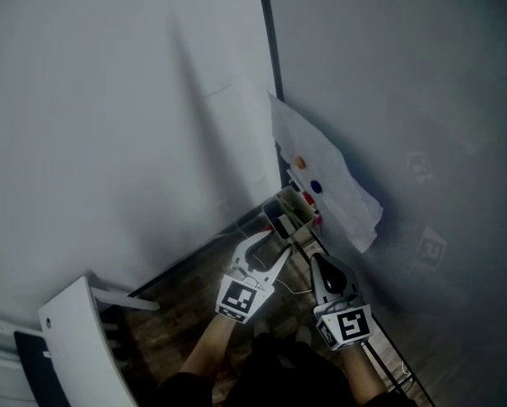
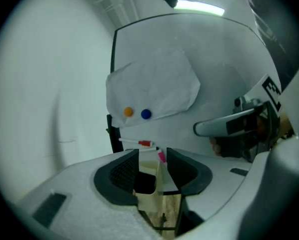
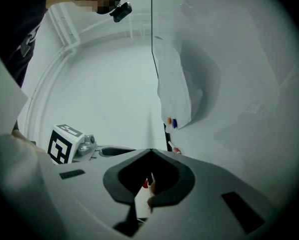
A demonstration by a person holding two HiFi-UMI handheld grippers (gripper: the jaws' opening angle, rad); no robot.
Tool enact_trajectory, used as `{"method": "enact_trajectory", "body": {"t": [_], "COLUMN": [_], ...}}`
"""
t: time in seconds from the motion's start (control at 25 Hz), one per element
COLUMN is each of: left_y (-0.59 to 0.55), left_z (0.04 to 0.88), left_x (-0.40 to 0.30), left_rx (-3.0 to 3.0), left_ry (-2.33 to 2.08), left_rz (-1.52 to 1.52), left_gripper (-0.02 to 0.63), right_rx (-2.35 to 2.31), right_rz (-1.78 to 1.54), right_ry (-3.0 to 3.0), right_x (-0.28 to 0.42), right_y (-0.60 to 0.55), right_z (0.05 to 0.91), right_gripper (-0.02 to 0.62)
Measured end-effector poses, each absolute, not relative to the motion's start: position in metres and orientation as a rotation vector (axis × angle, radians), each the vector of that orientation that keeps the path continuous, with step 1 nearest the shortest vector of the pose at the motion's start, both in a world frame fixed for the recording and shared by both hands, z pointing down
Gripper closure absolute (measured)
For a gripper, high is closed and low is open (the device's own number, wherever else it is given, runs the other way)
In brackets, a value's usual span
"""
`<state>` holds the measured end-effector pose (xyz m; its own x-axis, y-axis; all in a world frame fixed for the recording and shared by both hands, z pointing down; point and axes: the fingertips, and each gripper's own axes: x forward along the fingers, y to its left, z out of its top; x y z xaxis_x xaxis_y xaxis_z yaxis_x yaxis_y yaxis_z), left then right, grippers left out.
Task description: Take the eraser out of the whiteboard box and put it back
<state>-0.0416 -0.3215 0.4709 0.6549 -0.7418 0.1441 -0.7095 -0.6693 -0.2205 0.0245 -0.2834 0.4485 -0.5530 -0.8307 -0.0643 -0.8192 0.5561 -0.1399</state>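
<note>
A cream whiteboard box (image 1: pixel 292 214) hangs at the whiteboard's lower edge, with markers and a dark block, apparently the eraser (image 1: pixel 278 220), inside. My left gripper (image 1: pixel 275 242) reaches it from below left. In the left gripper view my left gripper (image 2: pixel 153 163) stands open, the box's cream wall (image 2: pixel 148 199) and the dark eraser (image 2: pixel 144 183) showing in the gap, no pad pressing on them. A red-banded marker (image 2: pixel 145 143) lies beyond. My right gripper (image 1: pixel 314 261) hovers just right of the box; in its own view the right gripper (image 3: pixel 150 153) is shut, tips meeting on nothing.
A paper sheet (image 1: pixel 323 170) hangs on the whiteboard (image 1: pixel 423 100) under an orange magnet (image 1: pixel 300 163) and a blue magnet (image 1: pixel 316 187). A white chair-like object (image 1: pixel 77 339) stands at lower left on the wood floor (image 1: pixel 186 299). A white wall (image 1: pixel 109 100) lies left.
</note>
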Motion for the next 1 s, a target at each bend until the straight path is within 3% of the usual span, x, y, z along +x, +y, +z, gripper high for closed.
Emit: {"method": "enact_trajectory", "body": {"t": [0.32, 1.0], "left_y": [-0.355, -0.375], "left_z": [0.515, 0.534], "left_x": [-0.044, -0.030], "left_rx": [-2.686, -2.714], "left_ry": [1.128, 1.033], "left_rz": [-0.544, -0.595], "left_gripper": [0.360, 0.364], "right_rx": [-1.491, -1.580], "right_rz": [-0.185, -0.220], "right_ry": [2.633, 2.607], "right_x": [0.026, 0.035], "right_y": [-0.294, -0.298], "right_z": [0.461, 0.473], "right_gripper": [0.592, 0.592]}}
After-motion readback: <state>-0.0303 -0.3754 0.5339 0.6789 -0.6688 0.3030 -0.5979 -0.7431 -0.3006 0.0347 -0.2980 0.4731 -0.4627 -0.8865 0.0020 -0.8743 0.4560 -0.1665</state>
